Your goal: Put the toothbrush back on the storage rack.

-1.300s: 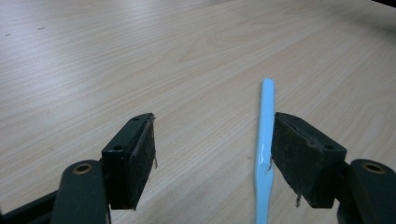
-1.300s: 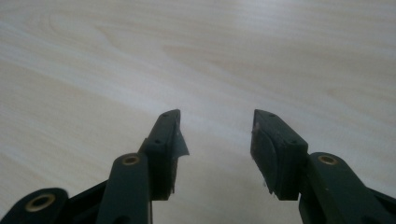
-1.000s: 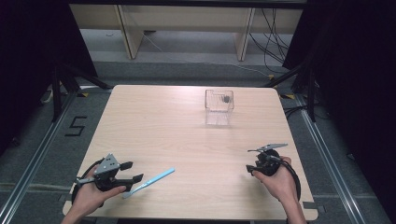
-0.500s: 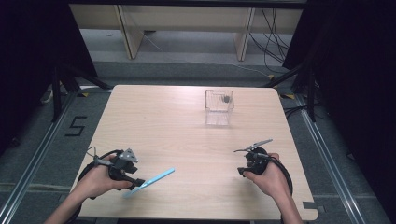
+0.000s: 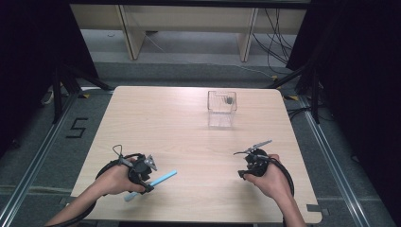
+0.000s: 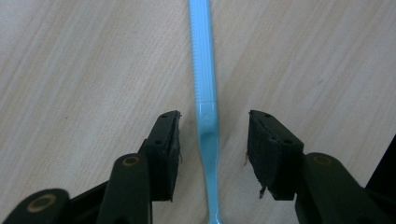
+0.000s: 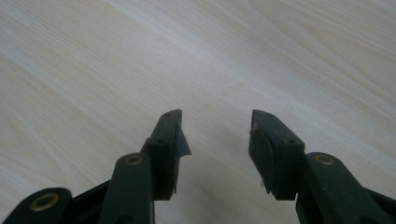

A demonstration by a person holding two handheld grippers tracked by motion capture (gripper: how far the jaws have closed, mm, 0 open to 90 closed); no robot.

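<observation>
A light blue toothbrush point(image 6: 207, 121) lies flat near the front left of a wooden table point(image 5: 189, 137). The left gripper point(image 6: 214, 140) straddles its handle, jaws just closing but not yet touching it. The right gripper point(image 7: 215, 140) hangs open and empty. The brush looks light, stiff and slippery; grip mid-handle.

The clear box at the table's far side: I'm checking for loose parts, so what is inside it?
Inside the clear box the high view shows one small dark object near its back wall. It is too small to identify, and glare on the walls may hide anything else.
</observation>
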